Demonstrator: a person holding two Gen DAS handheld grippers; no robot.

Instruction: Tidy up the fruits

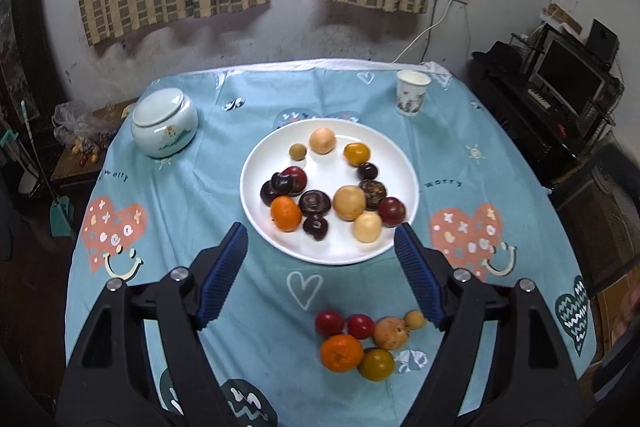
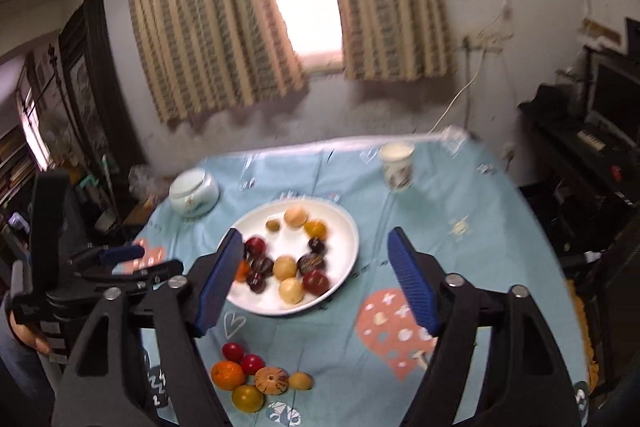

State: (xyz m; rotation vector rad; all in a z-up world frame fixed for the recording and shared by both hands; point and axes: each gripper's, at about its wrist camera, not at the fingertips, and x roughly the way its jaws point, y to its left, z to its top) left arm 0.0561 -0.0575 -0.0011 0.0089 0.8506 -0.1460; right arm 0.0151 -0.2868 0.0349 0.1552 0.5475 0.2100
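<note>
Nearest, six fruits (image 1: 362,343) lie bunched on the blue cloth (image 1: 256,307) (two red, two orange-toned, two tan), touching one another. Above them the left gripper (image 1: 320,239) stands wide apart with nothing between its blue pads. The right gripper (image 2: 314,243) likewise gapes, holding nothing. Beyond sits the white plate (image 1: 280,239) with about a dozen more fruits. Farther back, a lidded jar (image 1: 164,123) stands at left and a paper cup (image 1: 412,93) at right.

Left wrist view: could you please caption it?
Open left hand-held gripper above white plate of fruit, six loose fruits nearby.
</note>
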